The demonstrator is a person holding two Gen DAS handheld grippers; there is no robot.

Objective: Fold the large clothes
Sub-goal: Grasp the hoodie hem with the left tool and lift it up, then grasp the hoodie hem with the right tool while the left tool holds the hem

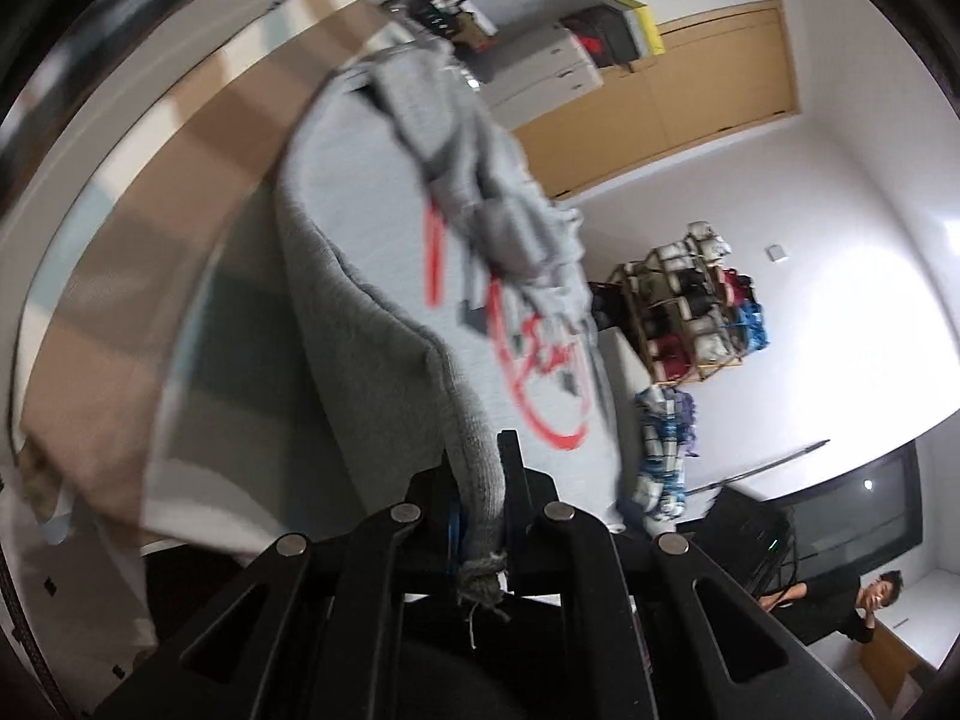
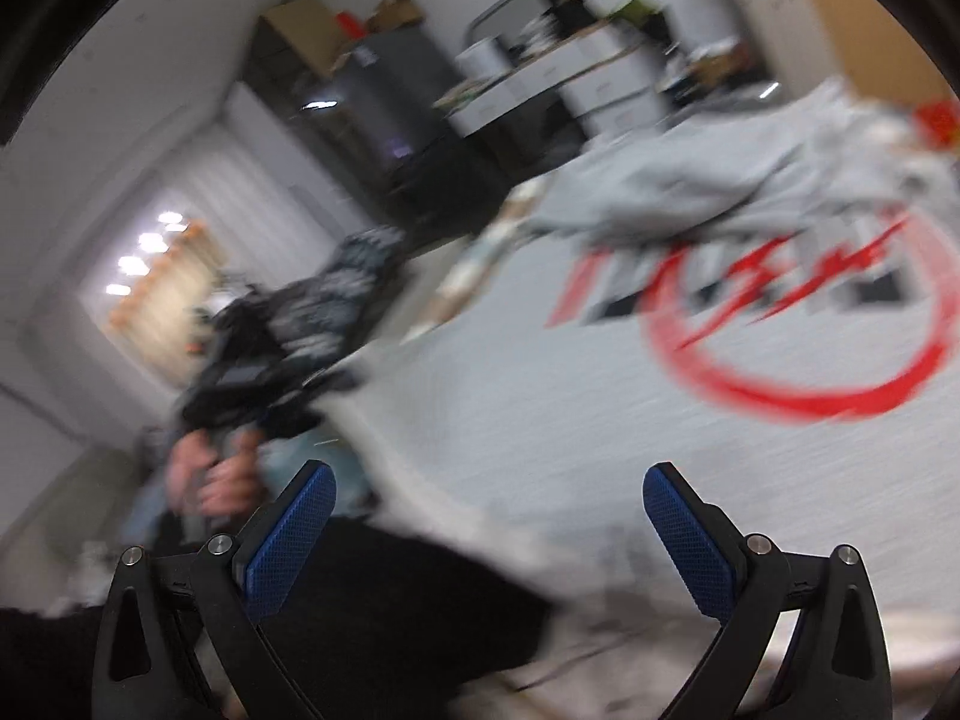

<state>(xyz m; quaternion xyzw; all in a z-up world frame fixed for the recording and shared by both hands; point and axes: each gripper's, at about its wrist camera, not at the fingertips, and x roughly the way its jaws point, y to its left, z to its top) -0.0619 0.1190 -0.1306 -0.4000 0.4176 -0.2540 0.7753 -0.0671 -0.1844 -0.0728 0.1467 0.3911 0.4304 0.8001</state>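
The grey sweatshirt (image 1: 384, 252) with the red circle print lies spread over the table (image 1: 144, 276), one ribbed hem corner drawn up off the surface and pinched tight in the left gripper (image 1: 480, 516), whose black fingers have closed onto the knit so that a frayed tuft pokes out behind them. It looks a soft, thick, fairly heavy knit: it sags in a long fold from the pinch and will drape rather than hold any shape, so I would expect it to drag and bunch if lifted from one corner alone. The ribbed band seems the sound place to hold, being doubled and less likely to slip than the smooth printed front. The right gripper (image 2: 489, 516) hovers over the near edge of the same garment with its blue pads (image 2: 690, 534) spread wide and nothing between them; the matching corner of the hem is probably where it should bite, though that view is too smeared to pick the edge out surely. A crumpled sleeve or hood is heaped at the far end.
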